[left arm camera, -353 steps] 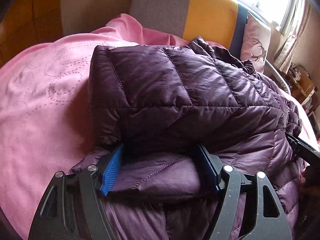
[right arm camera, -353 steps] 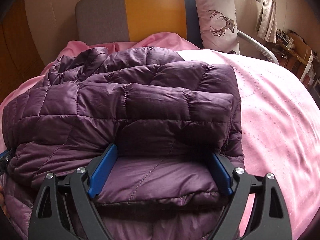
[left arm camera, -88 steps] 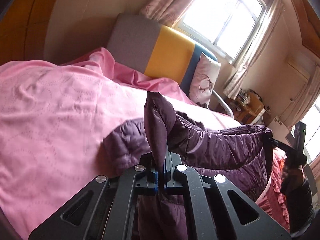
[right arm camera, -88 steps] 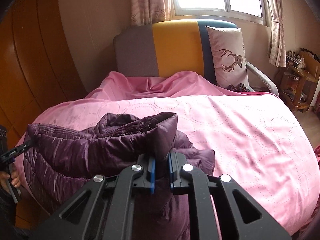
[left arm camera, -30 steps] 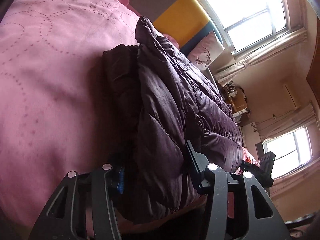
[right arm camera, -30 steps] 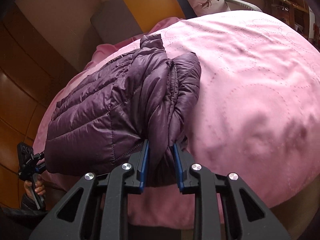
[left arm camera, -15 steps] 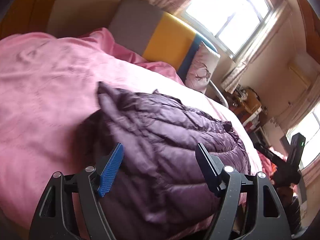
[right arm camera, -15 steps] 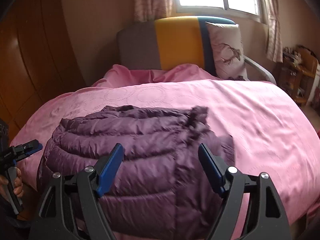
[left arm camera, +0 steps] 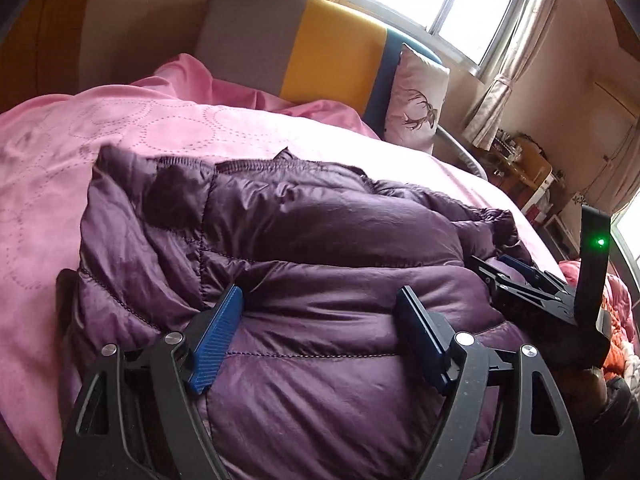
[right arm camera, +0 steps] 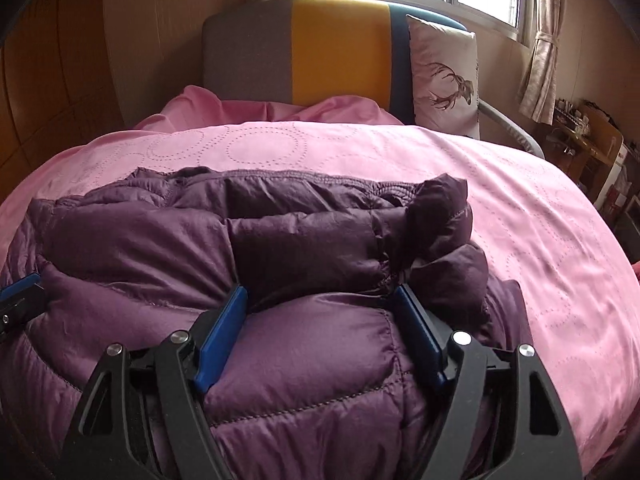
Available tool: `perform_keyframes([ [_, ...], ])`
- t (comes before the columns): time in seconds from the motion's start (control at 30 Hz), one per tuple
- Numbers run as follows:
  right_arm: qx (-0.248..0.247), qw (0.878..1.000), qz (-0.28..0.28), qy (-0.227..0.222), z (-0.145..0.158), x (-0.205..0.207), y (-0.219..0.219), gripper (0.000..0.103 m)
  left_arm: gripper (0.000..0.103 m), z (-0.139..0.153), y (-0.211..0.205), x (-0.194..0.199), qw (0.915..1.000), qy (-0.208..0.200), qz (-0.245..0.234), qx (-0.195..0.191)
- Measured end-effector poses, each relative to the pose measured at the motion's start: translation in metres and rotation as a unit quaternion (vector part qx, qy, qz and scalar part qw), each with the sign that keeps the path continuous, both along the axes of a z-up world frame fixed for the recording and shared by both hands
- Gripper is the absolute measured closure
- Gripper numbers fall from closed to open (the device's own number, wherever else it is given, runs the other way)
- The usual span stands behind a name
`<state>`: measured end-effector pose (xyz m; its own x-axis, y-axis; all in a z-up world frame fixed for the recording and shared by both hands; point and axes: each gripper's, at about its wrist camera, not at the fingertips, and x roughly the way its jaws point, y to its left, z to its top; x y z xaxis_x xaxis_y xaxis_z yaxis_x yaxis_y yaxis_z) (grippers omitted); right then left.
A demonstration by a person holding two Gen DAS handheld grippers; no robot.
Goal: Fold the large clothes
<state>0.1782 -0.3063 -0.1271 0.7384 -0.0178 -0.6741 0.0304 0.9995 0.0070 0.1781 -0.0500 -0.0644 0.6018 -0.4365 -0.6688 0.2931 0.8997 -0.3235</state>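
Purple jacket (left arm camera: 320,248) lies folded in a puffy bundle on the pink bedspread (left arm camera: 120,132), filling centre and lower frame in both views. Left gripper (left arm camera: 320,312) at bottom centre: jaws spread wide and opening, jacket bulging between them, not pinched. Right gripper (right arm camera: 320,308) bottom centre of its view: jaws wide, easing closed, fabric between, not clamped; it also shows at the left view's right edge. Headboard (right arm camera: 320,48) and deer pillow (right arm camera: 444,76) at top.

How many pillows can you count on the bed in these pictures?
1. The deer-print pillow stands upright at the head of the bed, against the headboard's blue end. Others could be hidden under the pink duvet.
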Motion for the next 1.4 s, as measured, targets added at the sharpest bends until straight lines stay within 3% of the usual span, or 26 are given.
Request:
perform_keyframes([
  [0.3, -0.007, 1.000, -0.009, -0.009, -0.018, -0.001, -0.003, 0.029, 0.025, -0.022, -0.005, -0.003, 0.9990, -0.040, -0.006, 0.021],
  [0.43, -0.013, 1.000, -0.010, -0.008, -0.018, -0.001, -0.002, 0.029, 0.025, -0.025, -0.006, -0.001, 0.9987, -0.040, -0.004, 0.032],
  [0.57, -0.014, 1.000, -0.011, -0.011, -0.017, -0.003, -0.002, 0.028, 0.025, -0.007, -0.015, -0.003, 0.9977, -0.018, 0.020, 0.062],
  [0.63, -0.009, 1.000, -0.013, -0.014, -0.016, -0.005, -0.002, 0.028, 0.025, 0.008, -0.017, -0.014, 0.9980, -0.026, 0.035, 0.045],
  [0.73, -0.006, 1.000, -0.015, -0.017, -0.012, -0.010, -0.003, 0.027, 0.025, 0.019, -0.030, -0.027, 0.9967, -0.041, 0.039, 0.059],
  [0.93, -0.016, 0.998, -0.024, -0.053, 0.004, -0.036, -0.007, 0.013, 0.024, 0.006, -0.055, -0.031, 0.9920, -0.037, 0.055, 0.108],
  [1.23, -0.011, 0.999, -0.026, -0.043, -0.008, -0.035, -0.008, 0.013, 0.020, -0.023, -0.066, -0.027, 0.9871, -0.057, 0.047, 0.142],
  [1.4, 0.001, 1.000, -0.012, -0.021, 0.006, -0.037, -0.012, 0.011, 0.020, -0.011, -0.067, -0.027, 0.9865, -0.042, 0.049, 0.151],
])
